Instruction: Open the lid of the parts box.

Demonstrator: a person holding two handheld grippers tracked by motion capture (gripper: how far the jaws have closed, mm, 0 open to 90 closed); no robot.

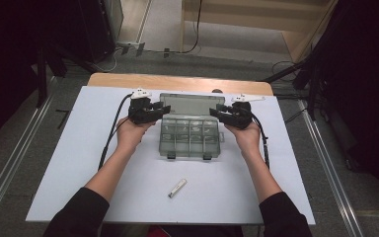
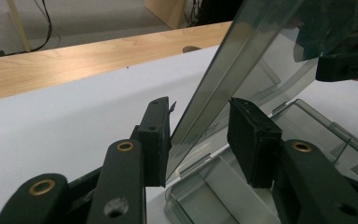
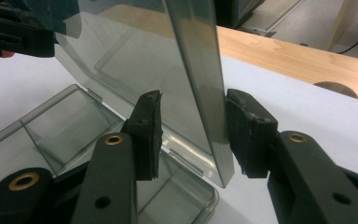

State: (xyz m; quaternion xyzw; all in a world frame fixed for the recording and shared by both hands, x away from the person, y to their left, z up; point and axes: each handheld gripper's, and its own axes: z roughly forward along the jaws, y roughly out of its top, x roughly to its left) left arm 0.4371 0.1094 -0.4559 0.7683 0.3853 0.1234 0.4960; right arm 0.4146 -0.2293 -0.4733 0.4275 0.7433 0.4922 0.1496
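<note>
High view shows the clear compartment box (image 1: 190,138) mid-worktop (image 1: 79,163), its raised lid (image 1: 186,103) straddled at each end by the left gripper (image 1: 159,109) and right gripper (image 1: 218,111), fingers parted and not clamping, so uneven pushing could twist the lid or skid the box.

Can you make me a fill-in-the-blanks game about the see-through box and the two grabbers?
1. The lid of the clear plastic box stands ____.
2. The left gripper and the right gripper each have their jaws around one side edge of the ____.
3. The small white thing lies on the white table sheet between the box and the ____.

Missing words: open; lid; person
</note>
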